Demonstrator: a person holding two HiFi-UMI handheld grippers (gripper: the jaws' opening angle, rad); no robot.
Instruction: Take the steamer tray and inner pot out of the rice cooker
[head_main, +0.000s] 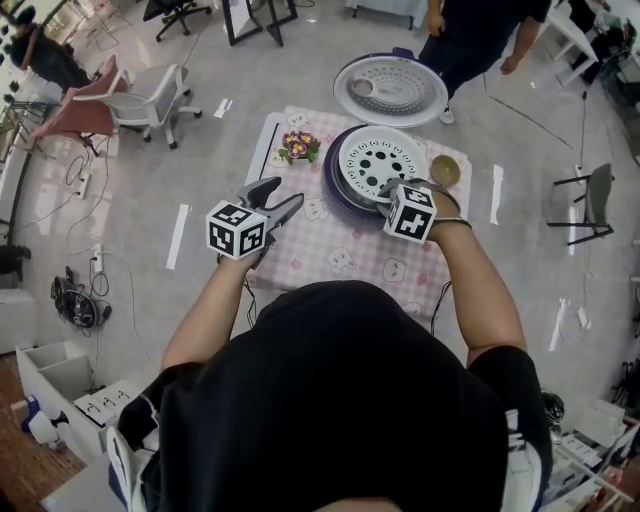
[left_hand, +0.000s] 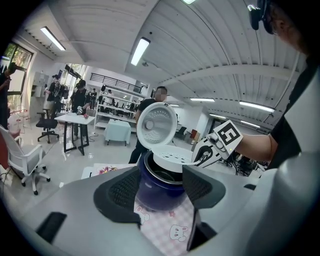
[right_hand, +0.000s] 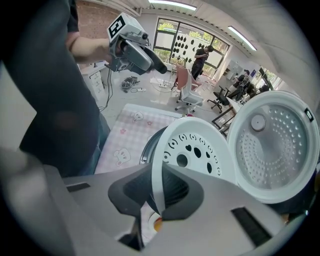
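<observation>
The dark blue rice cooker (head_main: 335, 188) stands on the table with its lid (head_main: 390, 90) swung open. My right gripper (head_main: 386, 196) is shut on the near rim of the white perforated steamer tray (head_main: 380, 160), which sits tilted just above the cooker's mouth. In the right gripper view the tray's rim (right_hand: 200, 150) is pinched edge-on between the pads. The metal inner pot (left_hand: 162, 175) shows inside the cooker, under the raised tray (left_hand: 172, 156). My left gripper (head_main: 285, 205) hangs open and holds nothing, left of the cooker, pointing at its body (left_hand: 160, 192).
A pink checked cloth (head_main: 330, 260) covers the small table. A little flower pot (head_main: 298, 147) stands at its far left and a brown bowl (head_main: 445, 170) to the right of the cooker. A person (head_main: 470, 40) stands behind the table. Office chairs (head_main: 130, 100) are at the far left.
</observation>
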